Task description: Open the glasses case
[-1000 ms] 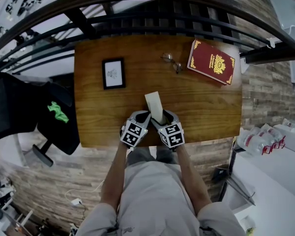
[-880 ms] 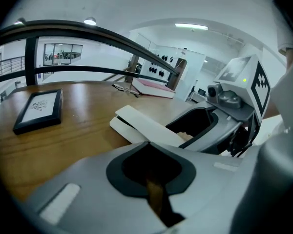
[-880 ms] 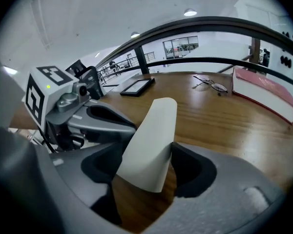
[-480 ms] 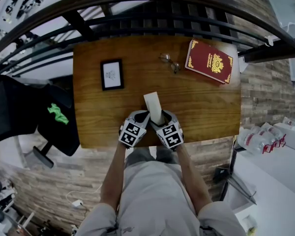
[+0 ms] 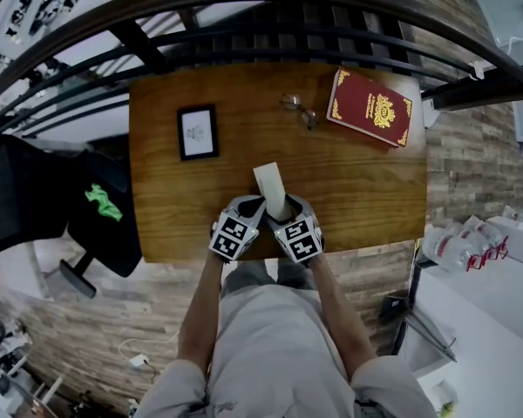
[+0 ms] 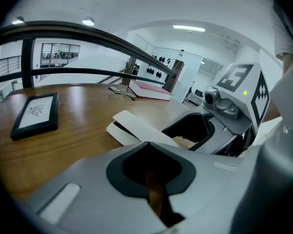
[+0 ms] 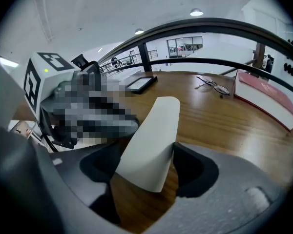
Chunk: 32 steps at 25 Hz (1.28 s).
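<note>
The cream glasses case (image 5: 270,185) lies lengthwise on the wooden table (image 5: 366,190), its near end between my two grippers. In the right gripper view the case (image 7: 151,140) stands between the jaws of my right gripper (image 7: 144,149), which are opening; its edge lies against the right jaw. In the left gripper view the case (image 6: 136,128) shows a dark slit under its top flap, ahead and to the right. My left gripper (image 6: 147,145) is shut with nothing in it, beside the case. From above, the left gripper (image 5: 251,205) and the right gripper (image 5: 295,205) flank the case's near end.
A black picture frame (image 5: 200,131) lies at the table's left. A pair of glasses (image 5: 302,110) and a red book (image 5: 372,108) lie at the far right. A dark railing (image 5: 261,24) runs behind the table. A black chair (image 5: 70,207) stands to the left.
</note>
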Each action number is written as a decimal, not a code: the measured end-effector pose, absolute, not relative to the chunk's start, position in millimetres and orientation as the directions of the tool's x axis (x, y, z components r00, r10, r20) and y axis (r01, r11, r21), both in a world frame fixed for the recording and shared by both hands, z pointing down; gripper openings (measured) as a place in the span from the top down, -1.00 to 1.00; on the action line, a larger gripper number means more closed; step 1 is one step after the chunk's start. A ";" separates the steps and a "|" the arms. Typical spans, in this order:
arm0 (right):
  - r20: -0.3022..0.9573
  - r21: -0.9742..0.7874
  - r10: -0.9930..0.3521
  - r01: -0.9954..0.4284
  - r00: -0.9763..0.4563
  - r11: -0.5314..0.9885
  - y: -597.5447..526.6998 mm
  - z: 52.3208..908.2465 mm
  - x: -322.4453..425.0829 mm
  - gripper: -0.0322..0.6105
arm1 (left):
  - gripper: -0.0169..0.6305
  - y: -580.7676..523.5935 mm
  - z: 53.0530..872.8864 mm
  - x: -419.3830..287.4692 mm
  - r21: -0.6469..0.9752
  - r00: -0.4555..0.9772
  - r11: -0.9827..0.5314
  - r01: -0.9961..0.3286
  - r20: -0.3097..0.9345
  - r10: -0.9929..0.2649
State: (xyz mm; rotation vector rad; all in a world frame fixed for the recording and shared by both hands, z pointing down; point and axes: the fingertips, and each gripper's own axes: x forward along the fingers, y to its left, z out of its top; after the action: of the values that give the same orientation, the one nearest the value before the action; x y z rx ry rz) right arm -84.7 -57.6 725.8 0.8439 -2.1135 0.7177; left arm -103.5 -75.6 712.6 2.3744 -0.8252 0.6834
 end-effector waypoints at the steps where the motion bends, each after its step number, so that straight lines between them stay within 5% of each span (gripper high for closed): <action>1: 0.792 -0.214 -0.335 -0.746 -0.511 0.631 -57.3 725.7 -85.7 -0.16 | 0.89 -75.6 709.5 -102.0 0.320 0.695 -0.676 -0.664 0.598 -0.399; 14: 0.848 -0.073 -0.347 -0.737 -0.400 0.672 -54.6 736.5 -93.9 -0.15 | 0.89 -71.6 704.4 -111.6 0.313 0.685 -0.665 -0.677 0.600 -0.414; 32: 0.758 -0.346 -0.286 -0.734 -0.586 0.585 -57.1 730.6 -84.2 -0.07 | 0.89 -72.8 727.8 -112.1 0.286 0.652 -0.684 -0.671 0.667 -0.361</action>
State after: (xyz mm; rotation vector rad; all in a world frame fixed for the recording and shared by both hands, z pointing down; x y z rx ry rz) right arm -84.2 -57.1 730.6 0.8065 -2.1537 0.8735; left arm -112.1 -72.8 727.8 2.3500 -0.8018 0.7922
